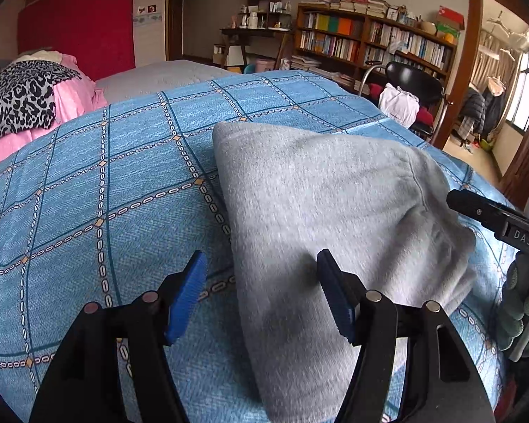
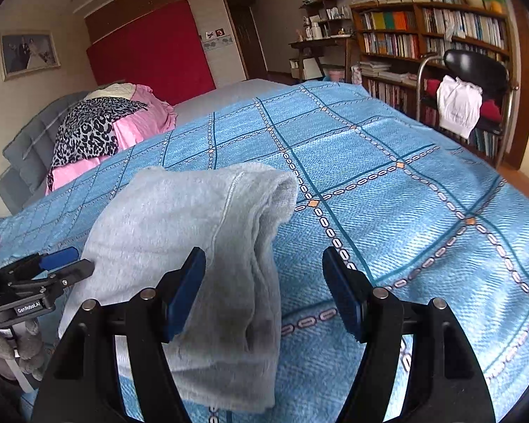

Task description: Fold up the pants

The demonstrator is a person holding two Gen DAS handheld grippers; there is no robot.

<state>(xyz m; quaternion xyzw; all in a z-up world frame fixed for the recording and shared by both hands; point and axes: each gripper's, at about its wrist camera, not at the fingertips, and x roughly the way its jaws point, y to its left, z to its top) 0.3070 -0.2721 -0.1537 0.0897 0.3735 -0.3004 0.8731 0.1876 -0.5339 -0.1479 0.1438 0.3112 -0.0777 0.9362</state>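
pants (image 1: 321,204) on bedspread (image 1: 105,183), bookshelf (image 1: 370,38) behind

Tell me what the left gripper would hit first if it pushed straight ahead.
Probably the gray pants: their folded edge lies between the open fingers of the left gripper, on the blue bedspread. Depth is unclear.

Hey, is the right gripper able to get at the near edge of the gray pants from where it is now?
Probably yes. The right gripper is open, and the gray pants lie on the blue bedspread right at its left finger, with nothing between them.
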